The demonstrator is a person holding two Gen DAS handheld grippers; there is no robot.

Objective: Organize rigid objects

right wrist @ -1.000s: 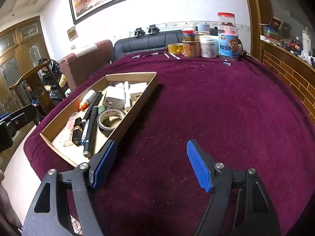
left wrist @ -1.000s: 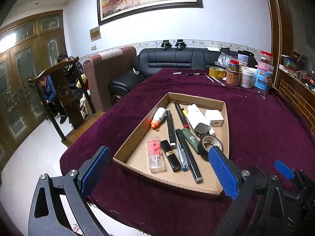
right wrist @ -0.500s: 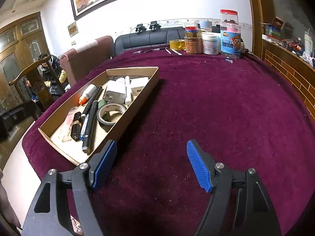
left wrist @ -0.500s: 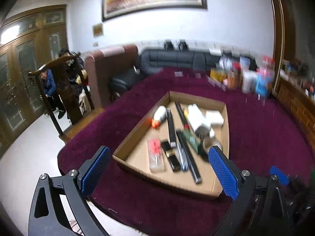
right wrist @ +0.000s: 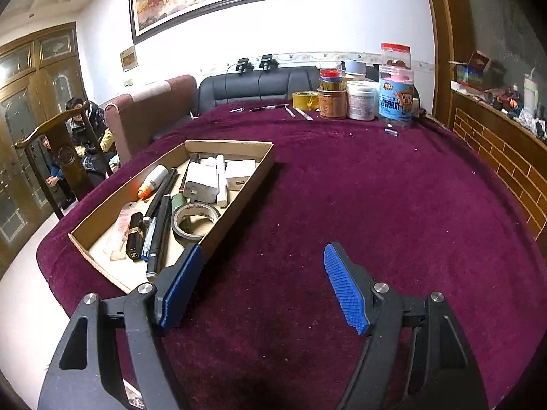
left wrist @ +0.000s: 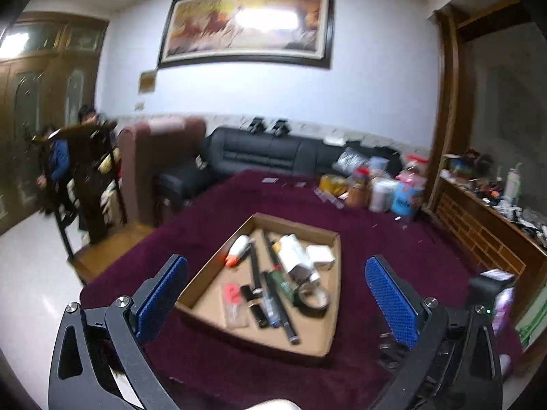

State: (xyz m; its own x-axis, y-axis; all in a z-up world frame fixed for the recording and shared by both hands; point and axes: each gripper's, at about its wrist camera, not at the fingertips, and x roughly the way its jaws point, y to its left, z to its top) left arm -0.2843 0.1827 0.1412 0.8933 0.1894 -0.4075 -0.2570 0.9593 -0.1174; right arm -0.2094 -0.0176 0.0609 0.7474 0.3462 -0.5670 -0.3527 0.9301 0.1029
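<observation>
Maroon cloth [right wrist: 376,205] covers the table; your cardboard tray [right wrist: 239,198] sits on it left of centre, already holding the tape roll [right wrist: 195,220], white charger [right wrist: 201,184], glue bottle [right wrist: 154,179] and pens; loose pens [right wrist: 270,107] lie at the far edge, so reach there next, low and slow; both tongs point gently downward; left gripper [left wrist: 273,294] and right gripper [right wrist: 263,283] stand wide apart, empty.
</observation>
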